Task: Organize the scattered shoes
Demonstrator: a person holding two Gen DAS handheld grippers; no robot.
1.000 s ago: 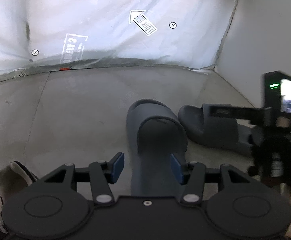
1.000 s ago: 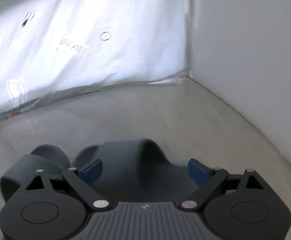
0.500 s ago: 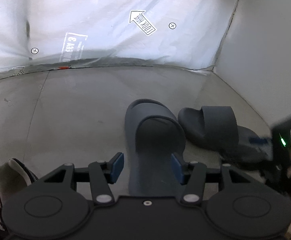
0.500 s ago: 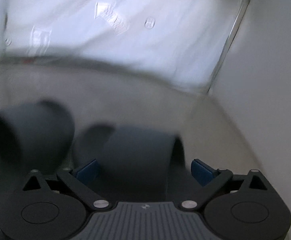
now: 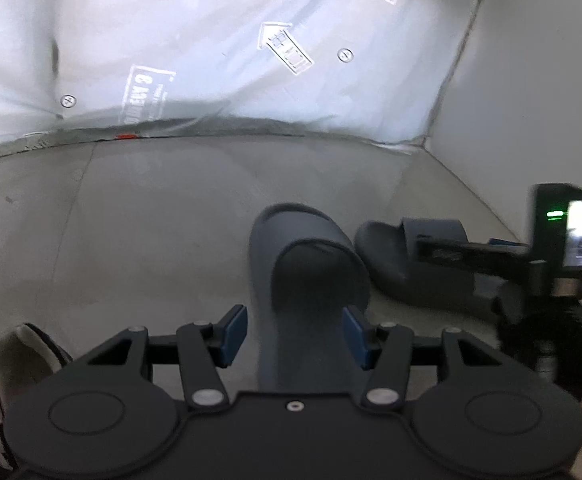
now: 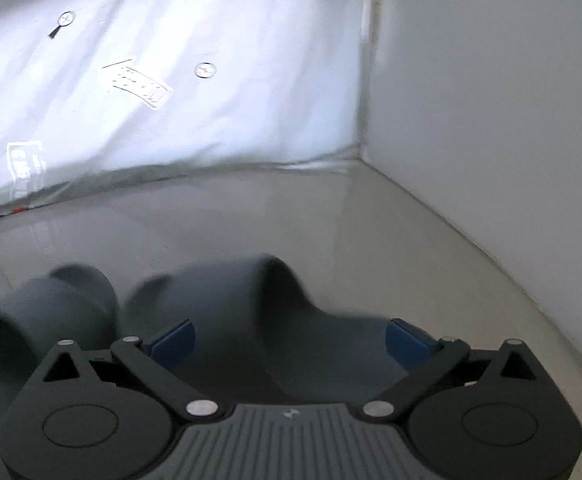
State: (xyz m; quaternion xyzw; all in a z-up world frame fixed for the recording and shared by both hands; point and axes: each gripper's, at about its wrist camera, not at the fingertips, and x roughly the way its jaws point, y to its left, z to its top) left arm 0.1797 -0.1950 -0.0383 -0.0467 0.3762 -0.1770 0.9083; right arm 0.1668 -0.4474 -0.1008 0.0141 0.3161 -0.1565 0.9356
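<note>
Two dark grey slides lie side by side on the grey floor (image 5: 131, 240) near the corner of the white walls. The left slide (image 5: 311, 280) sits between the half-open fingers of the left gripper (image 5: 295, 336); whether they press it is unclear. The right gripper (image 6: 291, 340) is opening wide around the right slide (image 6: 259, 312), pads clear.

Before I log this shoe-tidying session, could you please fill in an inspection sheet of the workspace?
Surface: grey floor, bare ahead.
Job's things: two dark grey slides, one between the left pads, the other beside it; a white shoe at lower left.
Clutter: nothing seen.
Grippers: left hand-held gripper straddles its slide, grip unclear; right hand-held gripper opening, its slide between the jaws, untouched.
Cables: nothing seen.
Surroundings: printed white sheet, plain wall.
</note>
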